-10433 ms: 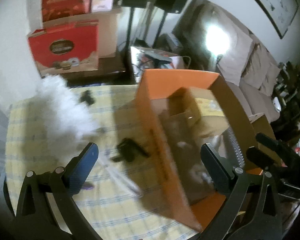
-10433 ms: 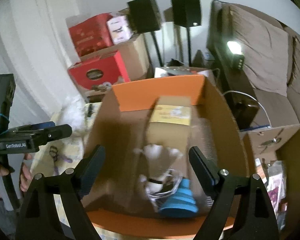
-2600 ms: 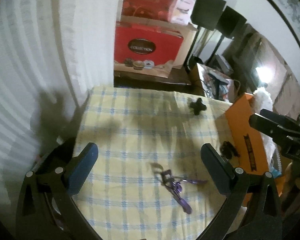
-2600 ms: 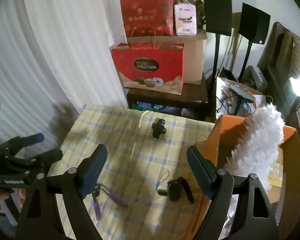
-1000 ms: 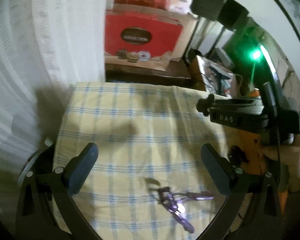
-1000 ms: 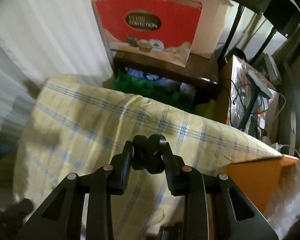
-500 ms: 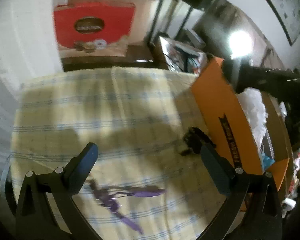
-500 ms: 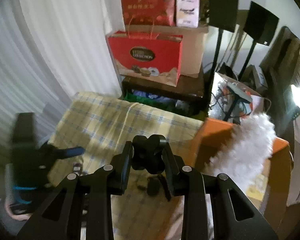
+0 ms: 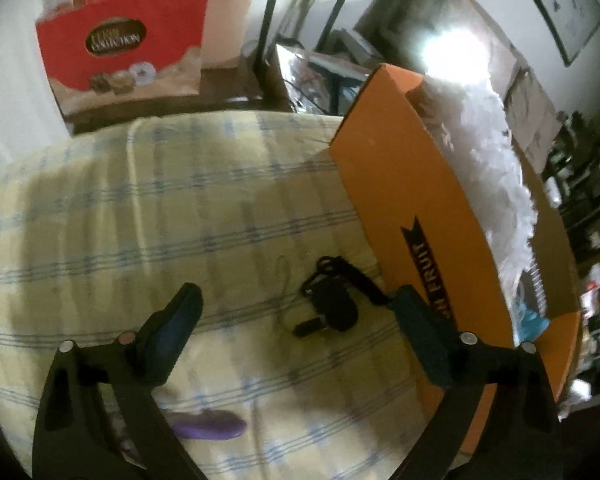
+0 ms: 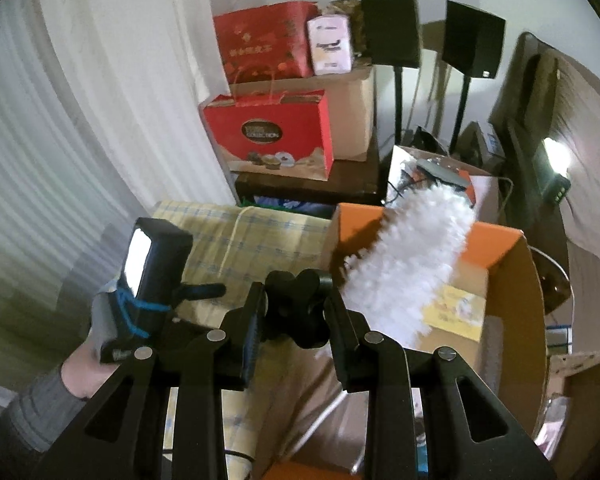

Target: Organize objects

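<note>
Right gripper (image 10: 295,318), raised above the near end of the orange cardboard box (image 10: 512,280), fingers clamped on a black lobed knob (image 10: 296,312). A white feather duster (image 10: 412,256) leans out of the box beside it. Left gripper (image 9: 296,328), jaws spread wide and empty, angled down over the yellow checked tablecloth (image 9: 140,220). Between its fingers lies a small black clip with strap (image 9: 334,304), just beside the box wall. A purple object (image 9: 208,426) lies nearer the camera. The hand (image 10: 84,368), grey-sleeved, grips the left tool's handle.
</note>
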Available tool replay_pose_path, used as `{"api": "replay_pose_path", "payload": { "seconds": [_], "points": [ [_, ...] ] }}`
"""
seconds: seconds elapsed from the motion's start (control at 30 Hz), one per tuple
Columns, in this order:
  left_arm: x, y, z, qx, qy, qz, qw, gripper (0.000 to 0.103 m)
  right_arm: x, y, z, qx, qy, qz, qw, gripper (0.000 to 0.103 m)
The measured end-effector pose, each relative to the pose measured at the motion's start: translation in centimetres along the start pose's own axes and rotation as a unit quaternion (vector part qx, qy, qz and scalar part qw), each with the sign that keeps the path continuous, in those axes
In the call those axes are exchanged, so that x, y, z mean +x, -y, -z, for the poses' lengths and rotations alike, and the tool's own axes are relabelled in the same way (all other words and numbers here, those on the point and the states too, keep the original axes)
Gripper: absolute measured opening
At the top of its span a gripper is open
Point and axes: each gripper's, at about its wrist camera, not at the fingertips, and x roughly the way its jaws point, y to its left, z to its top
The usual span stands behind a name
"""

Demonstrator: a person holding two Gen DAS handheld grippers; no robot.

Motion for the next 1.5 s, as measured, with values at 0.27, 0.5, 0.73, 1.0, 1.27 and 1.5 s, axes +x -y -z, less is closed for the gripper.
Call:
{"api": "replay_pose_path", "payload": {
  "seconds": [0.27,0.5,0.73,1.0,1.27,1.5],
  "points": [
    [2.5,0.2,-1.4,-0.042,-0.029,0.021,0.9985,0.076,-2.0,1.7,1.0,0.024,0.017,-0.004,1.0,0.03],
    [2.8,1.7,-1.1,-0.027,-0.016,-0.04,0.9987,0.063,-2.4,2.4,1.5,0.032,0.02,-0.005,0.999,0.03],
    [2.7,2.7,-0.2,0.006,-0.006,-0.066,0.9978,0.025,-2.1,2.4,1.9,0.034,0.017,-0.008,0.999,0.03],
    [1.5,1.8,0.7,0.033,-0.02,-0.104,0.9939,0.0,-1.9,1.8,2.4,0.029,0.015,-0.014,0.999,0.03],
    [-0.7,0.8,0.2,0.019,0.01,-0.055,0.9983,0.022,-2.0,1.9,2.6,0.033,0.017,-0.019,0.999,0.03],
    [1.1,2.6,-0.6,0.033,-0.001,-0.048,0.9983,0.033,-2.3,2.5,3.0,0.04,0.02,-0.017,0.999,0.03]
  ]
}}
